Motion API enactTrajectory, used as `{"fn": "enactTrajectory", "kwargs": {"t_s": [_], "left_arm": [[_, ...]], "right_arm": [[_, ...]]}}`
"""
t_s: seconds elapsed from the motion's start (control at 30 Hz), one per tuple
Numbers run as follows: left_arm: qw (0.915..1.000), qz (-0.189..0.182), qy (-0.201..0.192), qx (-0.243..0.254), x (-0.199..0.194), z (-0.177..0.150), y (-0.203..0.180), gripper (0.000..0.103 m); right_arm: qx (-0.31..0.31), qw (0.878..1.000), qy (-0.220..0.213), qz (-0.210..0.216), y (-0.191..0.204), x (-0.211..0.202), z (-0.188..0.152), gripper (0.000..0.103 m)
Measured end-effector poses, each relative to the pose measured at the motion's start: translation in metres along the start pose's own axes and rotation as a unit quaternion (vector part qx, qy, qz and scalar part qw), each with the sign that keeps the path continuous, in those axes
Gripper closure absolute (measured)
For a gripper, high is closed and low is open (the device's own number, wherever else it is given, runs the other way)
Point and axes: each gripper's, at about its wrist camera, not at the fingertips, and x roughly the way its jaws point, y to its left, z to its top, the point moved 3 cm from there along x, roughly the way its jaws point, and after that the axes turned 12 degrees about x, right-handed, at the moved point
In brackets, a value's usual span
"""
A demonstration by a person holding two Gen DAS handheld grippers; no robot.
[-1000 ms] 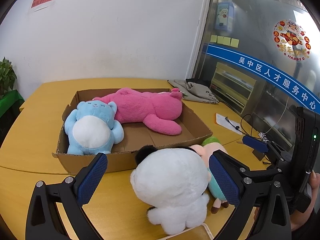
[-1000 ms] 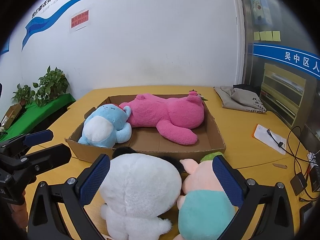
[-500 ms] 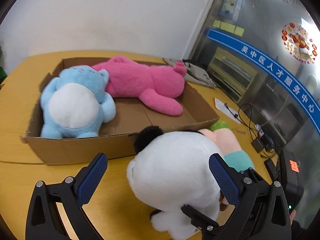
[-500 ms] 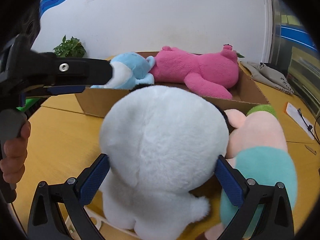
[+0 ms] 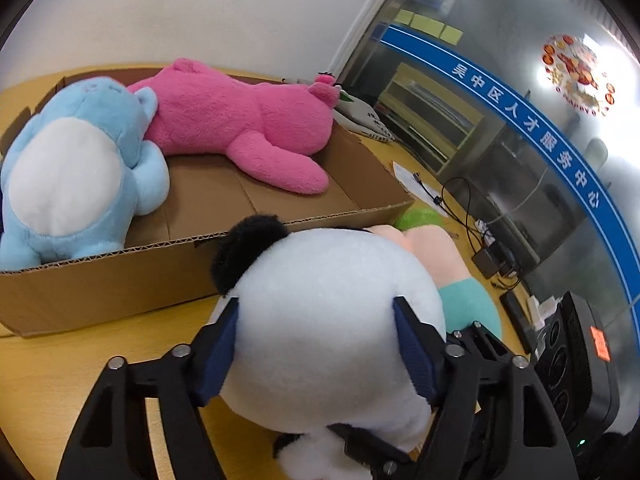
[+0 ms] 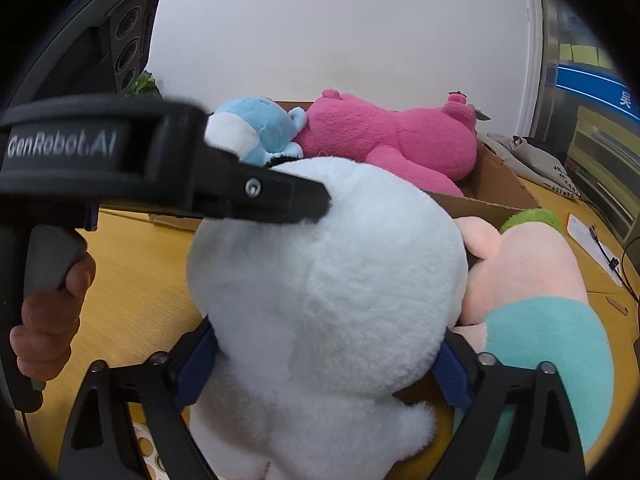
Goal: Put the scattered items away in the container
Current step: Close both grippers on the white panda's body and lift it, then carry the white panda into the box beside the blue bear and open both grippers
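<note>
Both grippers dropped onto white plush since 1 s ago.
L view: left gripper (image 5: 316, 344) closing, pads pinching white plush (image 5: 328, 320) on table. Blue, pink toys in box (image 5: 200, 264).
R view: right gripper (image 6: 324, 364) closing, pads touching plush lower down; pig toy (image 6: 532, 280) left.

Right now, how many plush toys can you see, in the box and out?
4. Blue toy and pink toy lie in the box; the white toy and the pig sit on the table before it. More may be hidden.

A white wall (image 5: 240, 12) rises behind the yellow wooden table (image 5: 80, 360); a blue-banded glass partition (image 5: 540, 140) stands at its right edge.
</note>
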Motion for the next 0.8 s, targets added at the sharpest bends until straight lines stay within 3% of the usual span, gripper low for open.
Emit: {"fn": "enactTrajectory", "kwargs": {"t_s": [0.1, 0.2, 0.43, 0.6, 0.8], "left_arm": [[0.9999, 0.004, -0.005, 0.011, -0.009, 0.001, -0.007, 0.035], [0.9989, 0.017, -0.023, 0.037, -0.028, 0.009, -0.021, 0.035], [0.9903, 0.037, -0.098, 0.092, -0.08, 0.074, -0.034, 0.035], [0.9858, 0.052, -0.124, 0.101, -0.08, 0.139, -0.003, 0.035], [0.9876, 0.065, -0.117, 0.082, -0.035, 0.185, 0.067, 0.035]], "right_arm": [[0.013, 1.0, -0.008, 0.011, -0.001, -0.008, 0.002, 0.024], [0.028, 0.999, -0.021, 0.025, -0.001, -0.021, 0.008, 0.026], [0.013, 0.993, -0.108, 0.04, 0.011, -0.063, 0.066, 0.026], [-0.002, 0.989, -0.145, 0.041, 0.014, -0.055, 0.13, 0.026], [-0.005, 0.988, -0.153, 0.037, 0.012, 0.004, 0.182, 0.026]]}}
